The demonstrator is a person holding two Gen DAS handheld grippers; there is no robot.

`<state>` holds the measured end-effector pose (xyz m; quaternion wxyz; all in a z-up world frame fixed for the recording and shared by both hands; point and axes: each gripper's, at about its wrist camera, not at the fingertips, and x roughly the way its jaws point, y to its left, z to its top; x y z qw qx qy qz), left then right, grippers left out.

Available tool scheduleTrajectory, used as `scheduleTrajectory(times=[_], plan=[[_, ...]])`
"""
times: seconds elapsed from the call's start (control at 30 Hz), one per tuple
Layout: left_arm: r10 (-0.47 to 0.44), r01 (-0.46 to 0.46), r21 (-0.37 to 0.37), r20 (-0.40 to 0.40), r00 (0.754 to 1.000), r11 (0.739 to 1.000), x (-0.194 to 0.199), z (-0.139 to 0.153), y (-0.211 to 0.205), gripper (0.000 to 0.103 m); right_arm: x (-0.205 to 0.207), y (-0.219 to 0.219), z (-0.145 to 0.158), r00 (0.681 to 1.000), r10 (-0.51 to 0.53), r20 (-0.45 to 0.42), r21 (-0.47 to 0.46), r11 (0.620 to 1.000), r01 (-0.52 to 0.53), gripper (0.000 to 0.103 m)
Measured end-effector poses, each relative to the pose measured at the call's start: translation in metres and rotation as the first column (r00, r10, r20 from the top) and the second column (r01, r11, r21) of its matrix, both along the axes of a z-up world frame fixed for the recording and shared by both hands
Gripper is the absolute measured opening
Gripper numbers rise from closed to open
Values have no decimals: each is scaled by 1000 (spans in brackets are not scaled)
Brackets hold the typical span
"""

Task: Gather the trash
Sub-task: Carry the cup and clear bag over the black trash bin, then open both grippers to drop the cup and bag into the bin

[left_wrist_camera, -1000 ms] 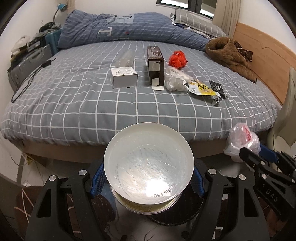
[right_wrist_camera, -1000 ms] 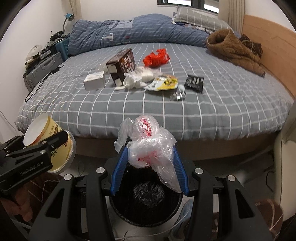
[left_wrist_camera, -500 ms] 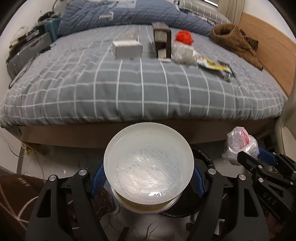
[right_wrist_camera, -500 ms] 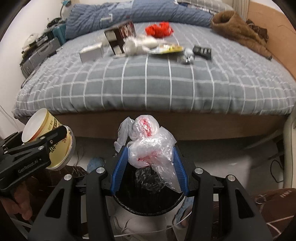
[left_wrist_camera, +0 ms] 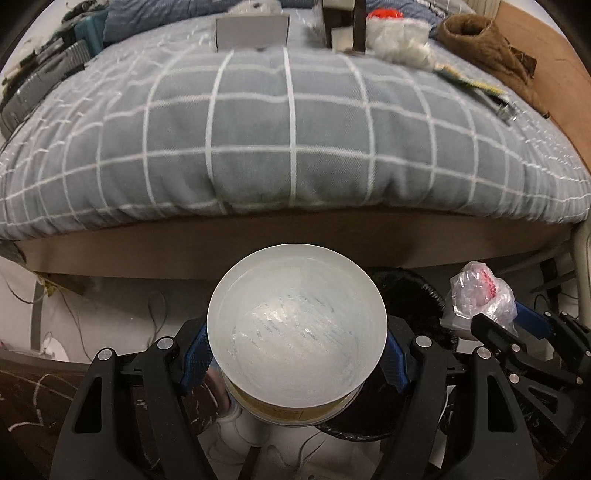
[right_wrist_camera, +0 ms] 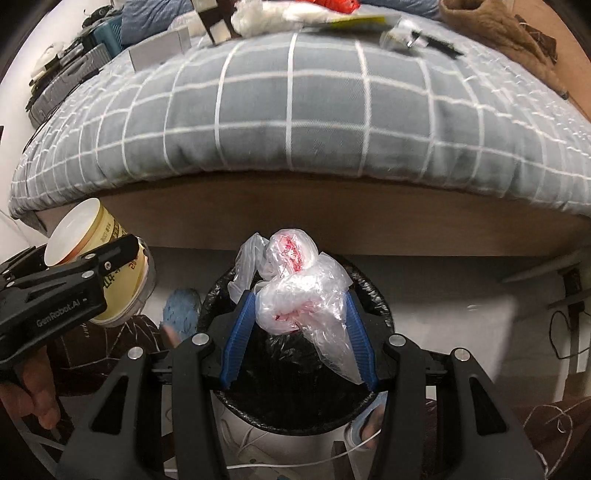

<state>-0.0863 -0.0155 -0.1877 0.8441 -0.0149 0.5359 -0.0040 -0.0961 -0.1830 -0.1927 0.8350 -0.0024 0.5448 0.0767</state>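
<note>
My left gripper (left_wrist_camera: 295, 354) is shut on an empty white paper bowl (left_wrist_camera: 295, 325) with a yellow printed outside, its mouth facing the camera; the same paper bowl (right_wrist_camera: 99, 273) shows at the left of the right wrist view. My right gripper (right_wrist_camera: 297, 317) is shut on a crumpled clear plastic bag with red print (right_wrist_camera: 295, 288), held just above a black-lined trash bin (right_wrist_camera: 288, 406). In the left wrist view the bin (left_wrist_camera: 413, 295) sits behind and right of the bowl, and the plastic bag (left_wrist_camera: 480, 299) is at the right.
A bed with a grey checked cover (left_wrist_camera: 291, 122) fills the upper half, its wooden base (right_wrist_camera: 332, 218) close ahead. On it lie a white box (left_wrist_camera: 251, 31), a dark carton (left_wrist_camera: 343, 22), white wrappers (left_wrist_camera: 399, 40) and a brown garment (left_wrist_camera: 491, 51). Cables lie on the floor.
Both grippers have sunk toward the floor and bin with their loads still held. The bed now rises higher in both views, and the bin rim sits closer under the bag.
</note>
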Motion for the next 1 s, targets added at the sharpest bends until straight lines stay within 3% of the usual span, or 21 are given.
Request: scheduleTrajectory(times=[0.43,0.67,0.87,1.0], plan=[[28,-28,0,-75,997,1000,9,-40,22,72,13,20,-46,994,55,-94,-10,998,-57,50],[31,-32,-4,-78,996,999,8,-40,22,72,11,25,-40,997,57,-43,-30,998,-59,72],[7,-7,-6,-58,998,1000,9,-27,5,72,7,3,-21,1000,-6,16,-38,999,6,90],[-18,18,-15,-45,999,1000,7,-18,-14,72,5,-20,-8,998,-56,42,-48,997,58,95]])
